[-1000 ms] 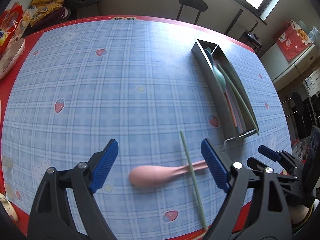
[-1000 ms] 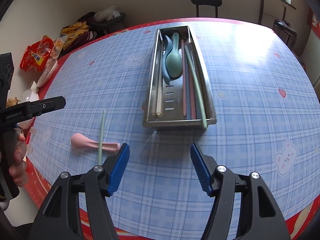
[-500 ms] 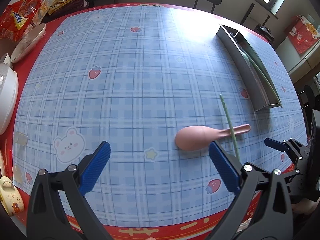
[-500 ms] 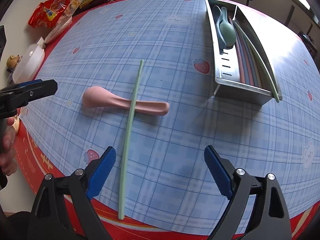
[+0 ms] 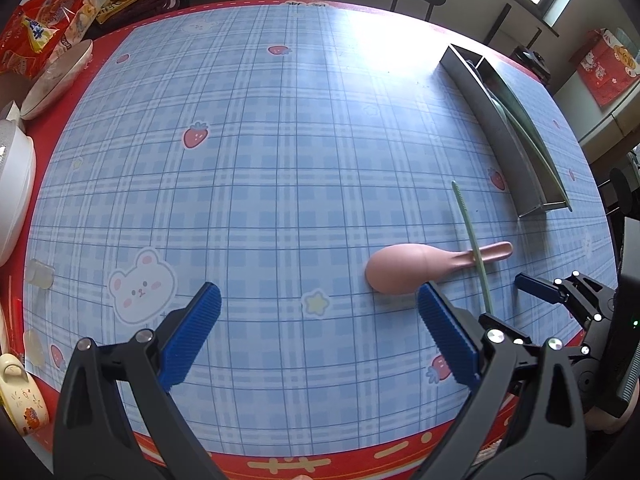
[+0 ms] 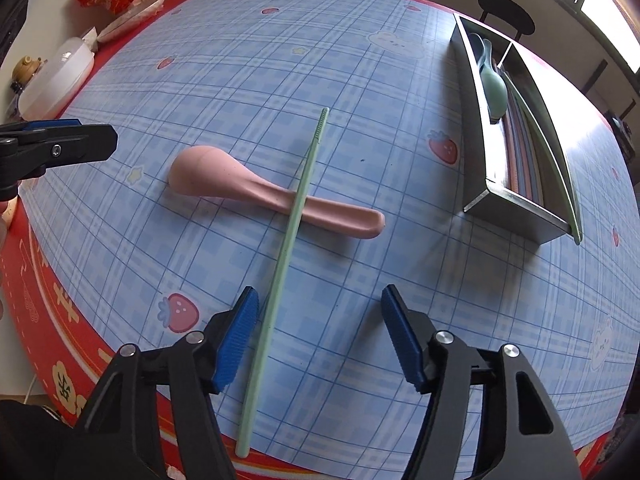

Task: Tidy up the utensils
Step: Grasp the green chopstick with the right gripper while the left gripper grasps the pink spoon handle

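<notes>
- Left wrist view: left gripper (image 5: 318, 334) is hanging wide open over bare blue tablecloth (image 5: 256, 184), holding nothing. Pink spoon (image 5: 404, 266) is lying just beyond its right finger, green chopstick (image 5: 472, 240) crossing the handle. Steel utensil tray (image 5: 500, 140) is sitting well apart, far right.
- Right wrist view: right gripper (image 6: 320, 334) is half open, jaws having just been closing; the chopstick's (image 6: 280, 264) near end is passing just inside the left pad (image 6: 236, 340), not pinched.
- Judgement: centring on the chopstick before squeezing is looking wise; lifting straight up should leave the spoon (image 6: 256, 188) undisturbed. Tray (image 6: 516, 204) is waiting right.
</notes>
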{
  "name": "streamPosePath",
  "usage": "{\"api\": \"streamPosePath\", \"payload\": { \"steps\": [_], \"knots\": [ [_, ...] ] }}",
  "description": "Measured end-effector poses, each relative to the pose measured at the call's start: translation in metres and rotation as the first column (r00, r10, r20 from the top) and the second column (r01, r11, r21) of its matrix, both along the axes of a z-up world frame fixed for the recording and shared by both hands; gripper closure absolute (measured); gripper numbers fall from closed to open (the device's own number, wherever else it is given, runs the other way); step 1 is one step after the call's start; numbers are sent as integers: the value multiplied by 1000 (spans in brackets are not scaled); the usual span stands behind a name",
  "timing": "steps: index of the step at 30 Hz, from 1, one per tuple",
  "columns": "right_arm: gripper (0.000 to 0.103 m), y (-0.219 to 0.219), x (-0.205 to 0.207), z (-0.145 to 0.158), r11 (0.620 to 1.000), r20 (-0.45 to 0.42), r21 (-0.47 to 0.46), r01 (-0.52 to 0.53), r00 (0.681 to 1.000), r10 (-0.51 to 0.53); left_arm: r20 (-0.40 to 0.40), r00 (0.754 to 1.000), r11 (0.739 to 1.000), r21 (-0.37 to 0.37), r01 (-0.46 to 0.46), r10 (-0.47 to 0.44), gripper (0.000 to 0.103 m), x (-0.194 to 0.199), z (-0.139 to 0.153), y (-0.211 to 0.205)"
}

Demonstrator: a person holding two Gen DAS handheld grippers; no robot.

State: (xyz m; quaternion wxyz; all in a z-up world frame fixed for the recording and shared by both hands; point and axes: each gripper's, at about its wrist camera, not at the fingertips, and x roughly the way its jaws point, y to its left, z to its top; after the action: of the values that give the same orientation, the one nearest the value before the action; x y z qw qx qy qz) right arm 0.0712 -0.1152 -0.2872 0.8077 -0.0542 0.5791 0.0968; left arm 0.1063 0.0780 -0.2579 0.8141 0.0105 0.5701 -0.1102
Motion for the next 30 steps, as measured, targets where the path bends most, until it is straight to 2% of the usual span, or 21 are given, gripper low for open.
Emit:
{"api": "streamPosePath", "payload": {
  "steps": [2,10,16,19,22,24,26,30],
  "knots": [
    [62,-6,-1,1,1000,3,5,12,1000,-12,-2,1000,1000,-2,5,-5,6,1,-1,-4],
    [89,-26,-3,0,997,-7,56,55,998,-55,-10,1000,1000,-7,21,-21,6,8,-6,-16],
    [94,-36,-4,0,993,-15,92,75,997,-74,-4,998,998,-1,67,-67,6,14,-9,-26],
    [96,-42,-5,0,989,-22,118,88,996,-86,11,988,988,19,154,-154,6,17,-10,-39],
    [96,-43,-6,0,988,-23,128,89,996,-87,8,963,962,36,270,-270,7,17,-14,-57],
    [96,-44,-6,0,987,-24,133,89,996,-87,4,944,943,37,330,-331,13,16,-17,-68],
    [96,-45,-6,0,986,-26,142,92,996,-89,-15,928,928,22,372,-372,30,15,-20,-76],
    [96,-46,-6,-1,985,-25,148,90,996,-87,-32,913,913,-39,405,-407,40,11,-25,-83]
  ]
}}
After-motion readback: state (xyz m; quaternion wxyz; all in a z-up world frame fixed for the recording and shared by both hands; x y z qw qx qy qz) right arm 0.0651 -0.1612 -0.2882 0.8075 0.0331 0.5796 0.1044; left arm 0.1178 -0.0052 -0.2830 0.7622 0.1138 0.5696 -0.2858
